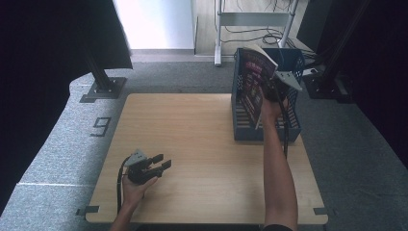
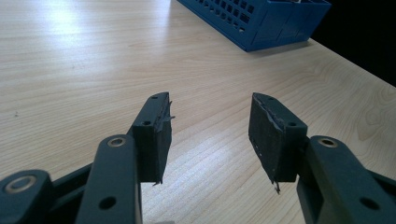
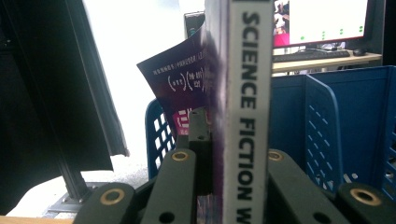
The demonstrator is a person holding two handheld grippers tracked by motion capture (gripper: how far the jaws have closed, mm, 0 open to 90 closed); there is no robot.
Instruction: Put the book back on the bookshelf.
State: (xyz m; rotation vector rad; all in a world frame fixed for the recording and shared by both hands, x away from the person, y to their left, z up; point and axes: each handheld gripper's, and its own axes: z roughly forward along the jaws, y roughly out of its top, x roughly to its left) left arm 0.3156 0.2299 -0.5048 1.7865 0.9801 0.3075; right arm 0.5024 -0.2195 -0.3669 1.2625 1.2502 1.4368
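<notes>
— Over at the far right of the table [image 1: 202,144], what is that hand doing?

— The right gripper [image 1: 272,91] holds a book [image 1: 253,82]. Its two jaws are clamped on the book, one on each side of the spine. In the right gripper view the white spine [image 3: 247,112] stands straight up between the black jaws, and I can read "SCIENCE FICTION" on it.

— Where is the book?

— It is up over the blue crate [image 1: 291,126], tilted, with its low end down inside the crate. The dark cover faces the left side of the table. A purple cover page [image 3: 180,81] bends away to the side.

— And the crate?

— It sits on the table at the far right corner. It has walls with little holes and a divider [image 3: 322,135] inside.

— What about the other hand?

— The left gripper [image 1: 161,162] rests low near the front left of the table, well away from the crate. Its jaws stand apart with nothing between them. In the left gripper view I see only bare wood between the pads [image 2: 154,135].
</notes>
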